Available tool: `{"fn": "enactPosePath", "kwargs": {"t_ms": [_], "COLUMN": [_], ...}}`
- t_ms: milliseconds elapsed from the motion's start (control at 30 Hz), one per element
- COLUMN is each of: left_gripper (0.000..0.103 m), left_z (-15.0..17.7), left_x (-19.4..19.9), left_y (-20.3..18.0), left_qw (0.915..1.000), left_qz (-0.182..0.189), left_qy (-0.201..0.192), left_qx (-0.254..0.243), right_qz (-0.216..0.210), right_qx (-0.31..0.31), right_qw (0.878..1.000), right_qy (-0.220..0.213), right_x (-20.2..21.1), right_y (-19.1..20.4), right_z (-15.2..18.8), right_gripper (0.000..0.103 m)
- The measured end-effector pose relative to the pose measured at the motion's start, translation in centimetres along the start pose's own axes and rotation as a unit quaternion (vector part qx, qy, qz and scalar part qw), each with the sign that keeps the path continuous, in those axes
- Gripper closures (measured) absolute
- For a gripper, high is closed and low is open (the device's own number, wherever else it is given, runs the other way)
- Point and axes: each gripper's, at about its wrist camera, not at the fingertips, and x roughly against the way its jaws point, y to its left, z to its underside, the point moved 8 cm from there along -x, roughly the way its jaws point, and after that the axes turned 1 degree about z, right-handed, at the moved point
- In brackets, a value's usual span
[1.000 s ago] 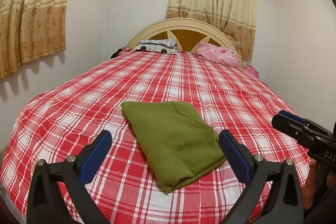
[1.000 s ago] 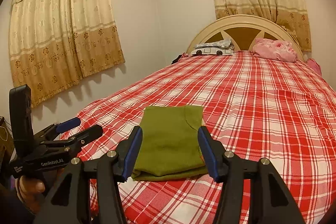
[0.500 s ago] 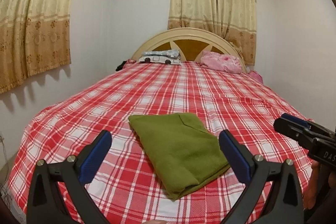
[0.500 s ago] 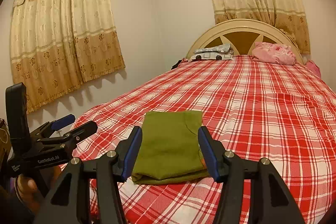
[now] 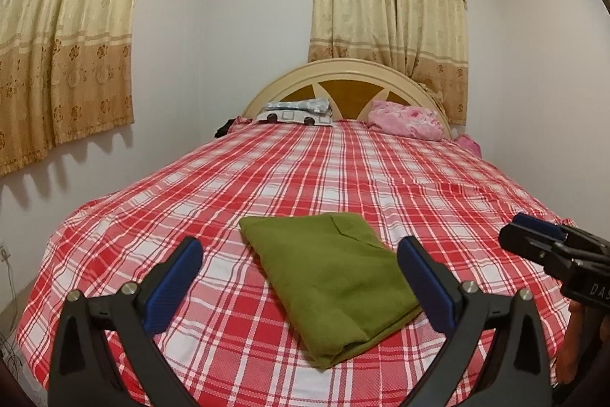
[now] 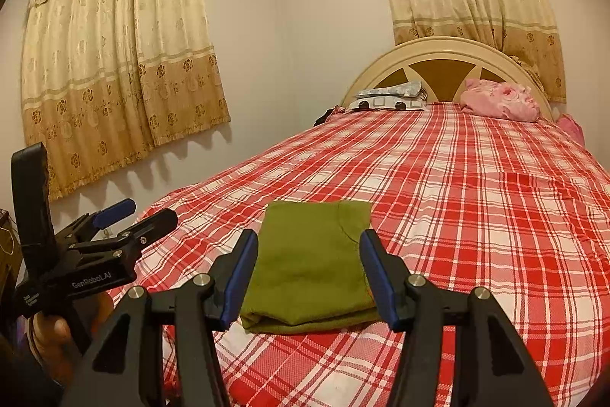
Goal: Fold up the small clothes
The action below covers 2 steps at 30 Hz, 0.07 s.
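Note:
A folded olive-green garment point(image 5: 328, 269) point(image 6: 312, 266) lies flat near the foot of the bed with the red-and-white checked sheet point(image 5: 343, 170) point(image 6: 476, 185). My left gripper point(image 5: 301, 267) hovers in front of it, open wide, nothing between its blue pads. My right gripper point(image 6: 309, 266) also stands open, its pads apart on either side of the garment's near end as seen, above the bed's edge and not pressing it. Each gripper shows in the other's view: the right gripper point(image 5: 533, 239) at the right edge, the left gripper point(image 6: 129, 216) at the left, held by a hand point(image 6: 49, 330).
At the head of the bed lie a patterned pillow stack point(image 5: 297, 111) and a pink bundle point(image 5: 408, 119) before a cream headboard point(image 5: 343, 75). Curtains point(image 5: 65, 37) hang on the left wall and behind the bed. White walls close in on both sides.
The left wrist view has tilted upward a little, so the garment sits lower in frame and more ceiling shows. The right gripper has not moved. Both stay open.

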Motion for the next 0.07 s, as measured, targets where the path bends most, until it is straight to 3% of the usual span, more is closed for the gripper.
{"fn": "enactPosePath", "kwargs": {"t_ms": [67], "left_gripper": [0.0], "left_z": [0.03], "left_x": [-0.02], "left_y": [-0.16], "left_qw": [1.0], "left_qz": [0.001], "left_qy": [-0.001], "left_qx": [-0.004], "right_qz": [0.0], "right_qx": [0.0], "right_qw": [1.0], "right_qy": [0.001], "right_x": [-0.05], "right_y": [0.02], "right_z": [0.07], "right_gripper": [0.046]}}
